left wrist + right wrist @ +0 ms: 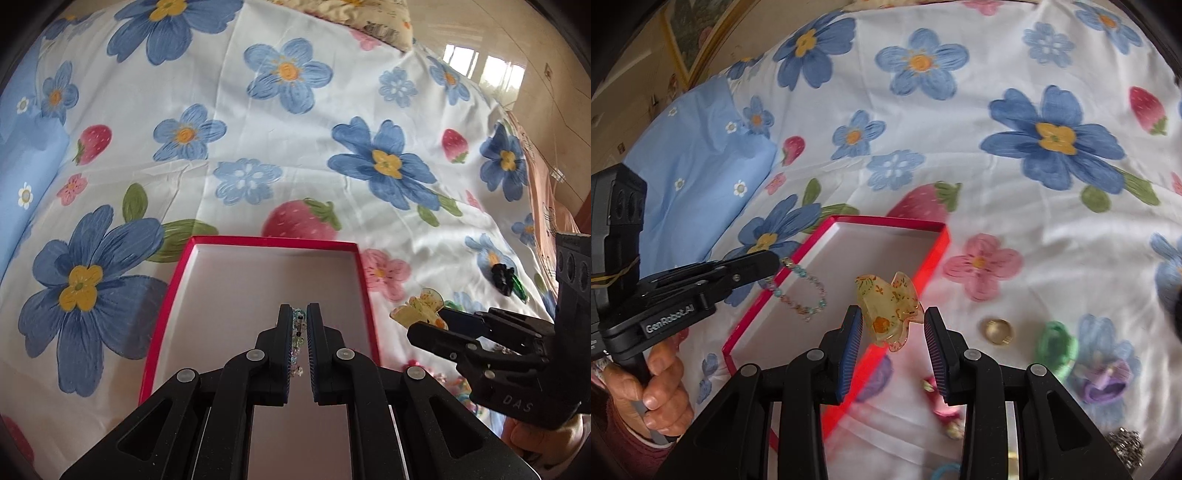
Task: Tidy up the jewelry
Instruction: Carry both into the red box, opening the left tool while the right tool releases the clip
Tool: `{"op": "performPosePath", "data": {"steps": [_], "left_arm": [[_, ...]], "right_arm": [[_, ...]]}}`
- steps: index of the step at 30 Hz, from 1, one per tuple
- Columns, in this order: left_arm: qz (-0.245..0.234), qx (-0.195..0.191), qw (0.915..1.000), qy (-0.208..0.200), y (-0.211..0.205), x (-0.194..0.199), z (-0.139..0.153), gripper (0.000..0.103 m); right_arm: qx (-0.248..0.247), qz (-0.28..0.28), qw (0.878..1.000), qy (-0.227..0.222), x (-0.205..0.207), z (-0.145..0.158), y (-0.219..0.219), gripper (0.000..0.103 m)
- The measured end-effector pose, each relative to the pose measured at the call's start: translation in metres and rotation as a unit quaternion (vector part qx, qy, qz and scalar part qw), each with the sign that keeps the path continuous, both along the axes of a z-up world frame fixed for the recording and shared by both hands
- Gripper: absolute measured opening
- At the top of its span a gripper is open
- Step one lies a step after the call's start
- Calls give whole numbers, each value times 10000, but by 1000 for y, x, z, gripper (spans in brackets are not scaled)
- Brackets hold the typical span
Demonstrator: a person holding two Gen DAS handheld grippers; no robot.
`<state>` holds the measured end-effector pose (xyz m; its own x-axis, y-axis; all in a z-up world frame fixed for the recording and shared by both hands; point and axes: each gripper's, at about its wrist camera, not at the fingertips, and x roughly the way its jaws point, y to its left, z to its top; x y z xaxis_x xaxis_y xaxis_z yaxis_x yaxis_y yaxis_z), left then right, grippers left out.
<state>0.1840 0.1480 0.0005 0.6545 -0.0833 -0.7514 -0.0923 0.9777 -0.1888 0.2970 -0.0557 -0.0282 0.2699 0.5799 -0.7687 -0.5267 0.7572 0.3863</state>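
A red box (275,242) with a white inside lies open on the floral bedsheet; it also shows in the right wrist view (936,254). My left gripper (298,314) is shut on a pastel beaded bracelet (805,295), which hangs over the box's inside. My right gripper (893,323) is open, its fingers on either side of a translucent yellow floral hair claw (886,314) at the box's right rim. The claw also shows in the left wrist view (421,306).
On the sheet right of the box lie a gold ring (997,331), a green scrunchie (1056,343), a purple item (1104,384), a pink hair tie (942,402) and a silver piece (1126,446). A black and green clip (504,278) lies farther right. A blue pillow (694,177) sits at left.
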Motion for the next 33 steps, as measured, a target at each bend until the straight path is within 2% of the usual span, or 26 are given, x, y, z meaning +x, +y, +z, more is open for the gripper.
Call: {"op": "performPosePath", "data": {"steps": [6, 14, 28, 31, 33], "left_arm": [[215, -117, 9995, 184, 27, 24, -24, 7], [568, -191, 9969, 502, 54, 33, -61, 7], [811, -14, 9915, 1019, 59, 45, -100, 7], [815, 0, 9911, 1051, 59, 47, -102, 10], [808, 29, 9913, 1040, 59, 47, -102, 20]], "right_arm": [[-130, 344, 9993, 85, 9, -16, 41, 35], [-546, 731, 9957, 163, 12, -45, 77, 35], [-1221, 1201, 9852, 45, 5, -67, 105, 36], [-1226, 1222, 9849, 70, 6, -68, 106, 36], [-1230, 1237, 9846, 76, 6, -68, 106, 36]]}}
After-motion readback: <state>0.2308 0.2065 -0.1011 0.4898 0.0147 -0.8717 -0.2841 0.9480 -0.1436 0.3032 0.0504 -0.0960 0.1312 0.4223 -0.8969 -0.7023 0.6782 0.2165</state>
